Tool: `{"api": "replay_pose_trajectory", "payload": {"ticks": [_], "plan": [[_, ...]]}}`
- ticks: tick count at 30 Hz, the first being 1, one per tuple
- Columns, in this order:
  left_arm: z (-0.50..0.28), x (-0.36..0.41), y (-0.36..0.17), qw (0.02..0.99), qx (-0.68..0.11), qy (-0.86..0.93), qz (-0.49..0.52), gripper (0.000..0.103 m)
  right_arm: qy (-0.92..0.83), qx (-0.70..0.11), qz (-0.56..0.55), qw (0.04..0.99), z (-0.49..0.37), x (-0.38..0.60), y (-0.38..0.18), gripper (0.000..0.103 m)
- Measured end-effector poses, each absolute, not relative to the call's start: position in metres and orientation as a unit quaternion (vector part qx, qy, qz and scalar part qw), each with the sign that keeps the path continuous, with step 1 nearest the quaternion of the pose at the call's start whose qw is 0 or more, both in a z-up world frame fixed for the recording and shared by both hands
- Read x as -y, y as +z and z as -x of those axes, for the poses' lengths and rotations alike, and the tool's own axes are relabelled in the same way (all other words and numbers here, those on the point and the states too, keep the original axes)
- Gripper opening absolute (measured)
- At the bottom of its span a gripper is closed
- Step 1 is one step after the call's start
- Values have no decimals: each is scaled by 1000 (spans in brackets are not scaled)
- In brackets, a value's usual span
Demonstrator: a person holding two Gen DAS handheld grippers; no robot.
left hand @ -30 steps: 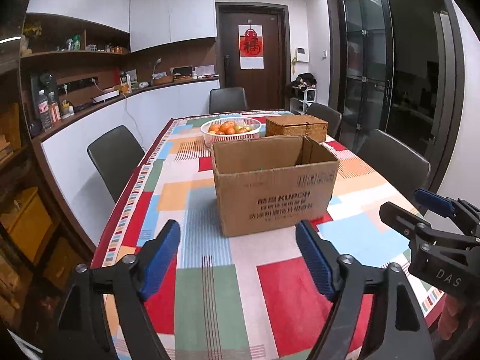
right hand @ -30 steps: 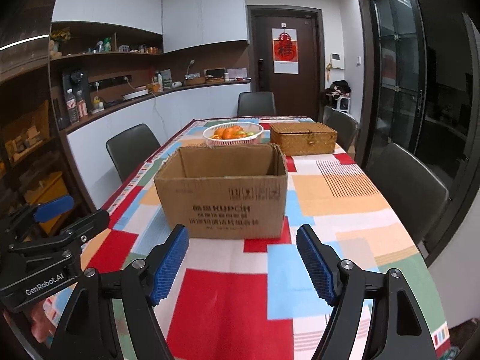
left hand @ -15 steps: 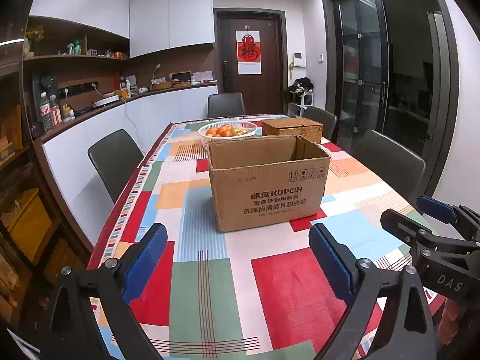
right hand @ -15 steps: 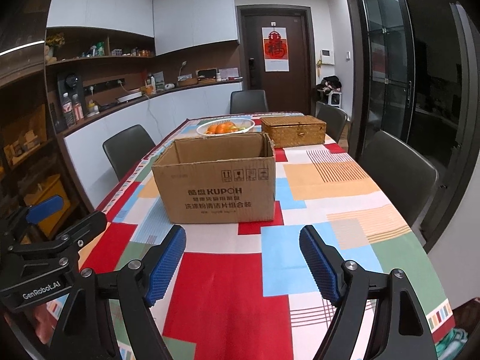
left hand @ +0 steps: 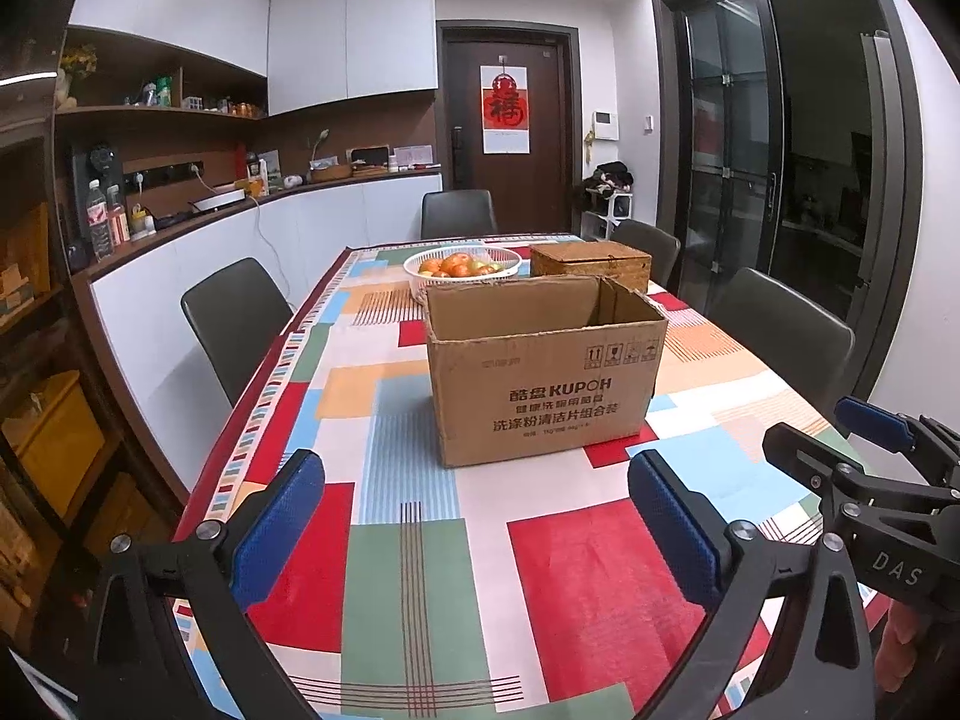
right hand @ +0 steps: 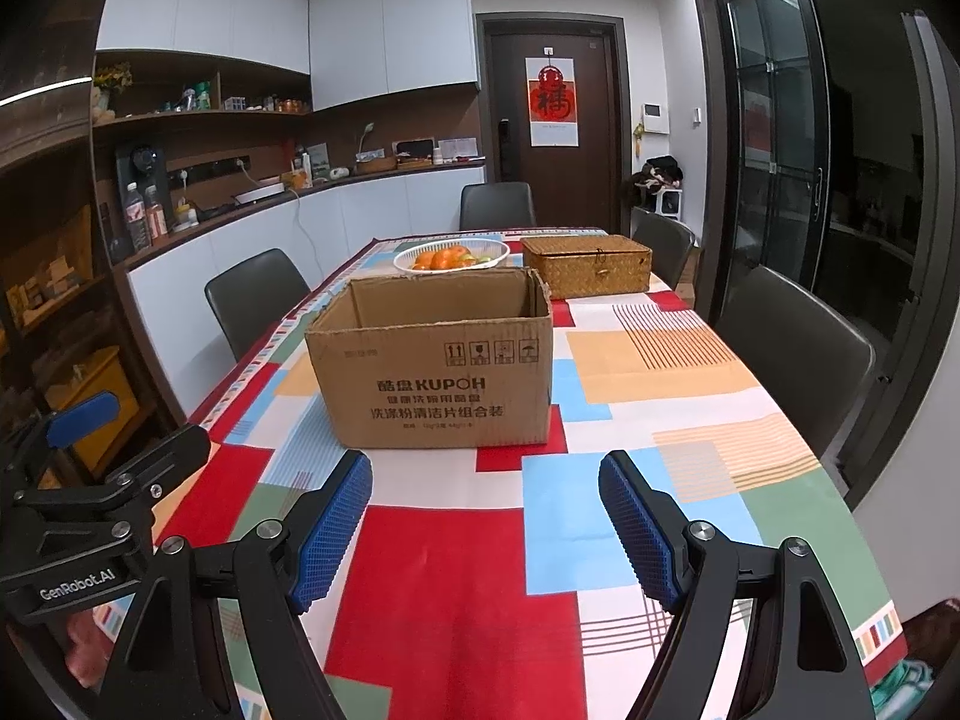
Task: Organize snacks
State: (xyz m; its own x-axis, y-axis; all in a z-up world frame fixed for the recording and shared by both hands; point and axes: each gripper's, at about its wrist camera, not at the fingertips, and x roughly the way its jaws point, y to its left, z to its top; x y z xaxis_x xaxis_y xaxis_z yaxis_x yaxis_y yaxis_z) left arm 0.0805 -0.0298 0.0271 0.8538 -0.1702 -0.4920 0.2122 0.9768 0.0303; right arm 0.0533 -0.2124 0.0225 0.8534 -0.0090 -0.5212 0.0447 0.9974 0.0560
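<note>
An open brown cardboard box (left hand: 543,372) printed KUPOH stands mid-table on the colourful tablecloth (left hand: 420,570); it also shows in the right wrist view (right hand: 435,366). Its inside is hidden from here. My left gripper (left hand: 477,516) is open and empty, above the near end of the table, well short of the box. My right gripper (right hand: 486,525) is open and empty, likewise short of the box. The right gripper shows at the right edge of the left wrist view (left hand: 870,480); the left gripper shows at the left of the right wrist view (right hand: 102,480). No snacks are visible.
Behind the box are a white basket of oranges (left hand: 462,267) and a woven lidded box (left hand: 591,264). Dark chairs (left hand: 237,318) stand around the table. A counter and shelves run along the left wall; glass doors are at the right.
Both grippers have pulled back and risen away from the box, which now looks smaller and farther. Both stay open and empty.
</note>
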Motion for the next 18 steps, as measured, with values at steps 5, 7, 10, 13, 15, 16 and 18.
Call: {"api": "replay_pose_trajectory", "payload": {"ticks": [5, 7, 10, 13, 15, 16, 18], "plan": [[-79, 30, 29, 963, -247, -96, -42, 103, -13, -271, -33, 962, -55, 212, 22, 79], [-79, 30, 29, 963, -246, -96, -42, 103, -15, -271, -32, 962, -55, 212, 21, 79], [-79, 30, 30, 964, -245, -95, -41, 103, -17, -269, -31, 962, -55, 211, 21, 79], [-79, 30, 31, 964, -244, -94, -39, 103, -19, -268, -32, 963, -54, 211, 21, 79], [-79, 29, 32, 964, -245, -94, -37, 103, -18, -268, -30, 963, -54, 211, 21, 79], [-78, 29, 32, 964, -244, -94, -36, 103, -18, -268, -30, 963, -54, 211, 21, 79], [-78, 28, 32, 965, -244, -92, -38, 103, -18, -269, -29, 963, -54, 211, 21, 79]]}}
